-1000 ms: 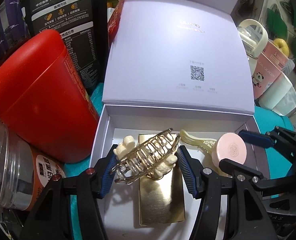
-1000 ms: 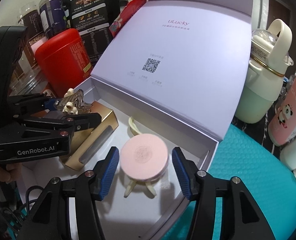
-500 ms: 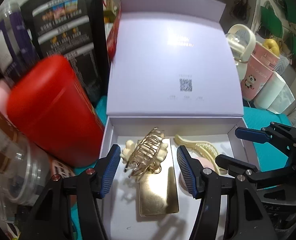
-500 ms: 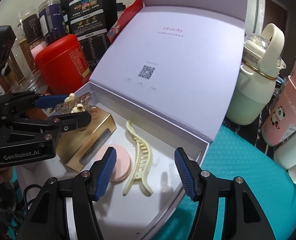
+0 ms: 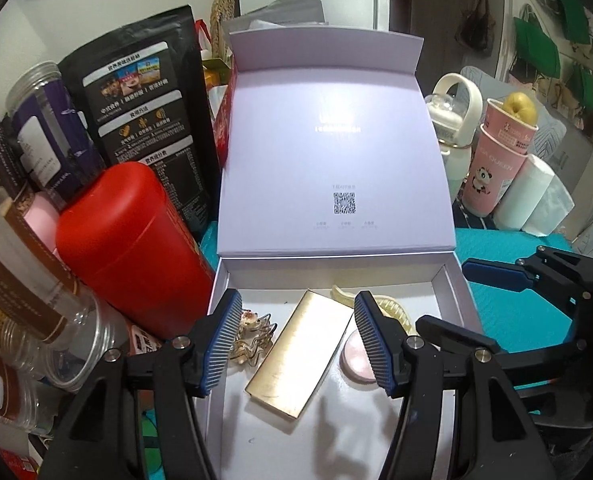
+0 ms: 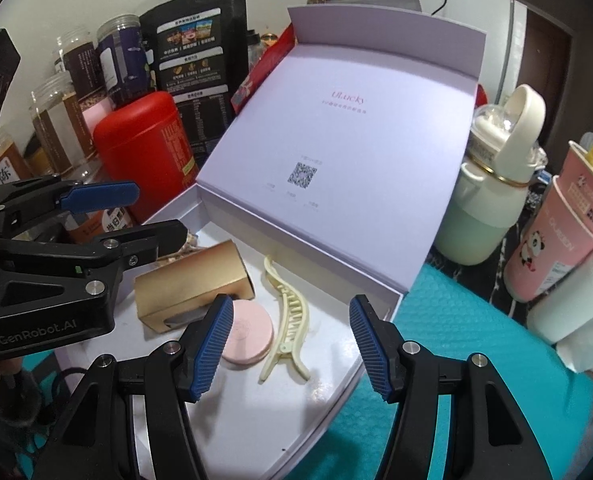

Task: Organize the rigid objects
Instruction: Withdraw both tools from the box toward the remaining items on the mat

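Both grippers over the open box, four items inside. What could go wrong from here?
1. The lid stands propped; a bump from the right gripper could drop it onto both grippers.
2. The gold clip sits against the box wall, awkward to re-grip.
3. The cream clip touches the pink disc; grabbing one may drag the other.

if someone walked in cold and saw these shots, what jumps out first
The open lilac gift box in the middle, its lid propped up behind, draws the eye first. On its white floor lie a gold case, a round pink compact, a cream hair clip and, at the left wall, a gold claw clip. Both the left gripper and the right gripper hang open above it, with a bright red canister just left of the box.
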Motion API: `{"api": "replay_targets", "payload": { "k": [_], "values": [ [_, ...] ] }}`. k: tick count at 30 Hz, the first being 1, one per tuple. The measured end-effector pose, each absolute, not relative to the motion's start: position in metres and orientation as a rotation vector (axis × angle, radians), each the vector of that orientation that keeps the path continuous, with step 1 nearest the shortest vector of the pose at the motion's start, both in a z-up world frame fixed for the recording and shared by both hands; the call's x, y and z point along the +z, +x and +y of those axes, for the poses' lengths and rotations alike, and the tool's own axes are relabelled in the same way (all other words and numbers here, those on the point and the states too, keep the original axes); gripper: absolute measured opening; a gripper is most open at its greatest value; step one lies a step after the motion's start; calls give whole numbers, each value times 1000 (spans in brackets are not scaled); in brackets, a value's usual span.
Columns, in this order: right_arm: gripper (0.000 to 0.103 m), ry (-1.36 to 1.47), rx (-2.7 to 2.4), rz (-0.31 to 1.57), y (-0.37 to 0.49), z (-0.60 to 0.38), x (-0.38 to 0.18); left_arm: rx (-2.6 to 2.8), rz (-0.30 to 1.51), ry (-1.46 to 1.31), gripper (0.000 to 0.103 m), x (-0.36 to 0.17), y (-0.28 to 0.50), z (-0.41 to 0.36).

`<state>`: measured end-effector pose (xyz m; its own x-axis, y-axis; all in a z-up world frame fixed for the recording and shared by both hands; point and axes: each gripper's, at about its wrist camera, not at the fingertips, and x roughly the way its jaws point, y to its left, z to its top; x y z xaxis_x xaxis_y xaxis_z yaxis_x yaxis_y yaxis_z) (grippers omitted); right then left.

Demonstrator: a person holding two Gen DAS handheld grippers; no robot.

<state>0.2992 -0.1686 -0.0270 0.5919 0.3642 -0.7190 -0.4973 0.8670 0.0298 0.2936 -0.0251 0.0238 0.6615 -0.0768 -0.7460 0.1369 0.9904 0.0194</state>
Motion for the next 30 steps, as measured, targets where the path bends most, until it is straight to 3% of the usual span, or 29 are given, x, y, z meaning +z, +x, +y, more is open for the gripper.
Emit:
{"api": "replay_targets", "payload": {
  "k": [30],
  "values": [
    [61, -189, 524, 578, 166, -161, 55, -86, 775, -27, 59, 77, 181, 14]
  ]
}}
